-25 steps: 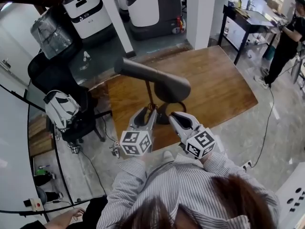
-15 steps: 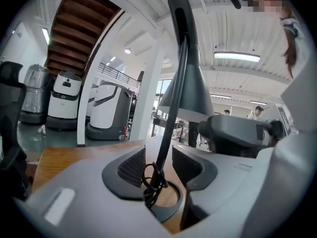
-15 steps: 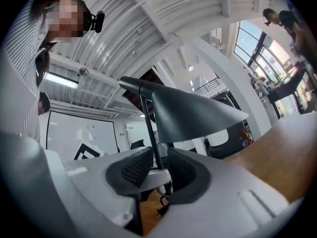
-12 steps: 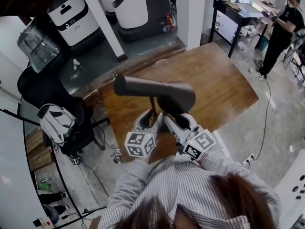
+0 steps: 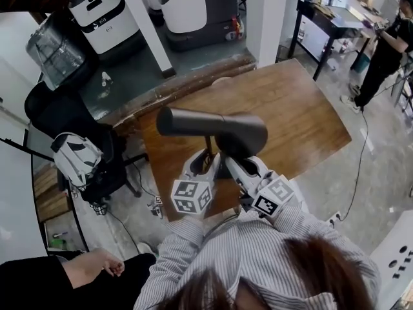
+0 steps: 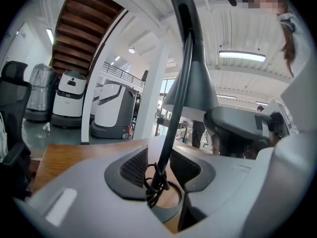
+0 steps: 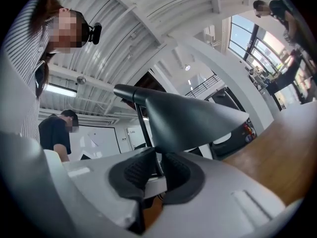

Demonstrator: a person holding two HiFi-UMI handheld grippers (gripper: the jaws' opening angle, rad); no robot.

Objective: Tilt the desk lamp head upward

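Observation:
The desk lamp stands on the wooden table (image 5: 303,118). Its dark grey cone head (image 5: 216,126) lies about level above a thin stem (image 5: 208,147) and a round base (image 6: 168,205). My left gripper (image 5: 208,162) reaches low around the stem (image 6: 171,145), just above the coiled cord (image 6: 155,181). Its jaws are closing with the stem between the pads, which do not press on it. My right gripper (image 5: 233,163) sits just under the cone (image 7: 190,118), its jaws almost together. The stem (image 7: 143,125) shows beyond their thin slit.
A black office chair (image 5: 77,124) with a white helmet (image 5: 76,158) stands left of the table. White robot units (image 5: 103,11) and a pillar (image 5: 264,15) stand behind it. A person (image 5: 387,44) is at a black desk (image 5: 329,24) far right. Someone's hand (image 5: 97,263) shows bottom left.
Both grippers moved forward from the table's near edge to the lamp. The left one now straddles the stem and the right one is under the head. A hand appeared bottom left.

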